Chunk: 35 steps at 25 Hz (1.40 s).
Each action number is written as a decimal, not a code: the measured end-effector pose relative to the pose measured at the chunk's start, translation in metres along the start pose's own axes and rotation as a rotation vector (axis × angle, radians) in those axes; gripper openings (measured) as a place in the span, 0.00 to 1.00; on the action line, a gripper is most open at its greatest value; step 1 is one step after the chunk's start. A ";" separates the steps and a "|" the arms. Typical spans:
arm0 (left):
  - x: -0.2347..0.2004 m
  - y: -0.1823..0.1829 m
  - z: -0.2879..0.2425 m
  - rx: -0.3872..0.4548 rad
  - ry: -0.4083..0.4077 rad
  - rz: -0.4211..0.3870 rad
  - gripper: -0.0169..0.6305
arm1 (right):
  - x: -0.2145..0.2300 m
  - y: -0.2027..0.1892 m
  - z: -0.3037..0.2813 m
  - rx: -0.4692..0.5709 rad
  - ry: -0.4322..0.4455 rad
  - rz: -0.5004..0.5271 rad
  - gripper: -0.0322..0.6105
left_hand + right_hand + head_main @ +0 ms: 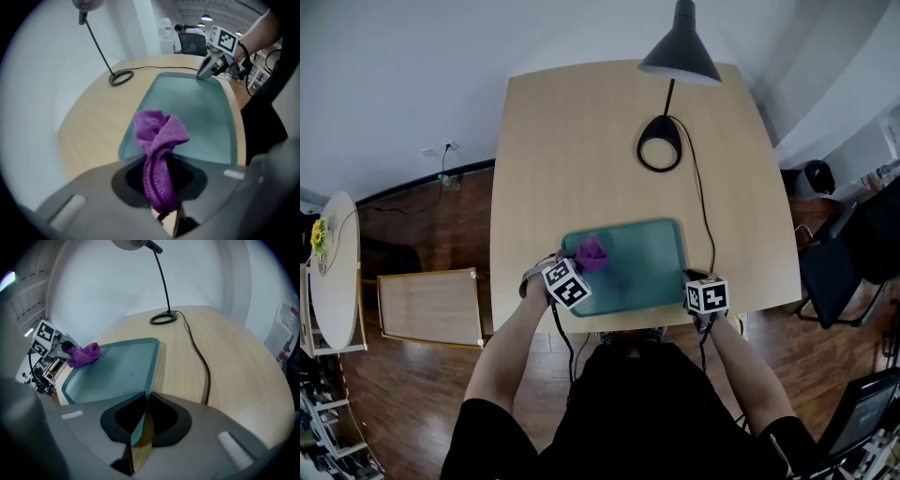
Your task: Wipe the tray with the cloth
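A teal tray [639,270] lies on the wooden table near its front edge. A bunched purple cloth [592,253] hangs over the tray's far left corner. My left gripper [580,263] is shut on the cloth [159,136], which stands up out of the jaws [164,206] above the tray [197,112]. My right gripper [694,290] is at the tray's near right corner. In the right gripper view its jaws [138,427] are shut on the tray's rim [152,366]. That view also shows the cloth [84,354] and the left gripper [68,348] across the tray.
A black desk lamp stands on the far half of the table, with its ring base [660,150] and shade [680,47]. Its cable [701,202] runs past the tray's right side to the front edge. A chair [839,262] stands right of the table.
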State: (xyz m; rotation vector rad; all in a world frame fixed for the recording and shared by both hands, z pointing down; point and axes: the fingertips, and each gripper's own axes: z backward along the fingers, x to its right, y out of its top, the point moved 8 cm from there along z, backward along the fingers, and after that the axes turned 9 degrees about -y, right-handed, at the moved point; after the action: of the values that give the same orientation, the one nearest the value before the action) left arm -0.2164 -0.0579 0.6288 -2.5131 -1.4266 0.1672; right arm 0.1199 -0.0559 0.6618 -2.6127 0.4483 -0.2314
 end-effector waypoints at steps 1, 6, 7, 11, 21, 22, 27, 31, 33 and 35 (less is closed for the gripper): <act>-0.015 0.005 0.000 -0.008 0.018 -0.011 0.18 | -0.001 0.001 0.001 0.001 0.000 -0.003 0.10; -0.071 0.026 -0.001 -0.063 0.064 -0.113 0.18 | -0.004 0.008 0.004 0.020 -0.008 -0.014 0.10; -0.073 0.029 -0.002 -0.070 0.061 -0.140 0.18 | -0.003 0.007 0.005 0.024 -0.012 -0.018 0.10; -0.049 0.033 -0.008 -0.053 0.029 -0.221 0.18 | -0.001 0.001 0.006 0.024 -0.022 -0.030 0.10; 0.086 0.031 -0.005 0.033 -0.158 -0.321 0.18 | 0.003 0.002 0.002 0.007 -0.029 -0.021 0.10; 0.096 0.031 -0.005 0.036 -0.169 -0.331 0.18 | 0.004 0.002 0.002 0.007 -0.029 -0.019 0.10; 0.128 0.025 -0.005 0.051 -0.209 -0.346 0.18 | 0.004 -0.006 -0.002 0.000 -0.026 -0.013 0.10; 0.135 0.022 -0.008 0.032 -0.255 -0.357 0.18 | 0.002 -0.001 -0.001 0.014 -0.013 -0.001 0.10; 0.134 0.022 -0.009 0.024 -0.280 -0.362 0.18 | 0.001 0.000 -0.001 0.017 -0.008 0.000 0.10; 0.128 0.023 -0.010 0.021 -0.282 -0.357 0.18 | 0.001 -0.003 -0.002 0.015 -0.007 -0.001 0.10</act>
State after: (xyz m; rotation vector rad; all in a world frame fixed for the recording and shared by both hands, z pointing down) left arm -0.1294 0.0396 0.6349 -2.2362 -1.9415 0.4804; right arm 0.1210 -0.0544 0.6645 -2.5981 0.4415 -0.2254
